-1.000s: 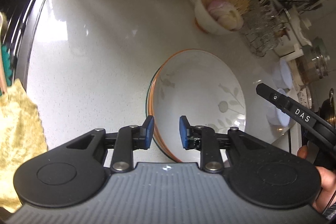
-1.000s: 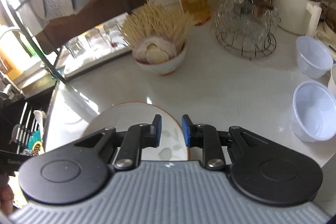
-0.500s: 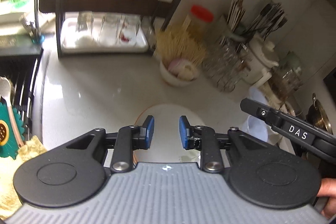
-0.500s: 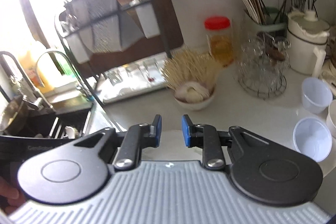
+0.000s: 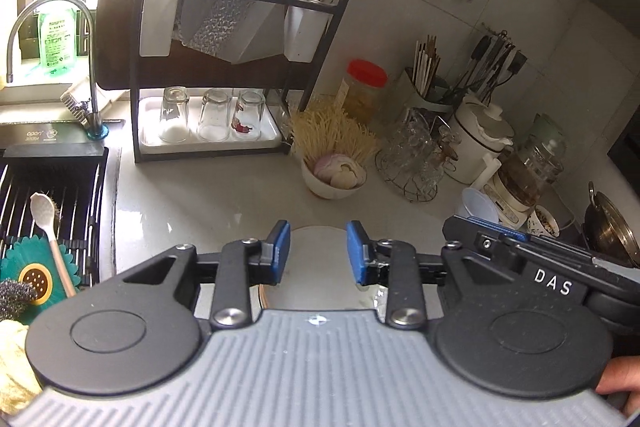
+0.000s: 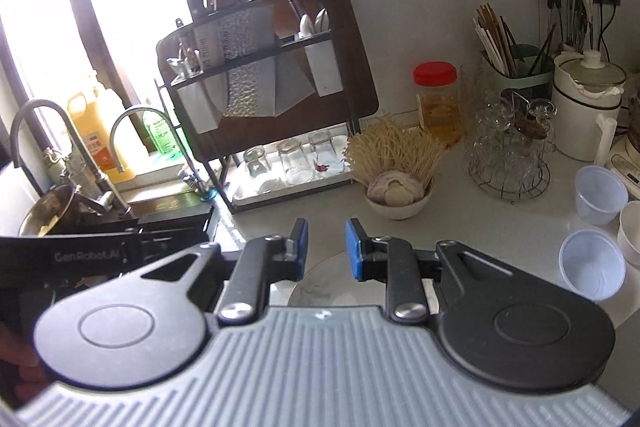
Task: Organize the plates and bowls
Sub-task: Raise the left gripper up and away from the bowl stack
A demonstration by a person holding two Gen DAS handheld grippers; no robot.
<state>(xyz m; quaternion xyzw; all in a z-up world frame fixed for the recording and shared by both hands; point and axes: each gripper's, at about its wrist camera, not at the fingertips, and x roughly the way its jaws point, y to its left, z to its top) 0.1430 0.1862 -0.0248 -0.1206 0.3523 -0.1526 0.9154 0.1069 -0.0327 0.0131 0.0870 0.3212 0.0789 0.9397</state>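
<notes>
Above the counter (image 5: 224, 203), both grippers hovering over the bowl (image 5: 316, 267) with nothing held.
Near the middle of the counter, sitting low behind the fingers in both views and touching neither pad, the bowl showing a white inside and an orange rim. Left gripper (image 5: 317, 251) standing apart after just widening, clamping nothing. Right gripper (image 6: 325, 246) standing slightly apart too, gripping nothing. Farther back, sitting by the wall: a rack (image 5: 240, 39) with upturned glasses (image 5: 214, 115), a small bowl of garlic (image 5: 338, 179) and a red-lidded jar (image 5: 362, 91). Far right, standing near the edge: clear plastic cups (image 6: 592, 263).
</notes>
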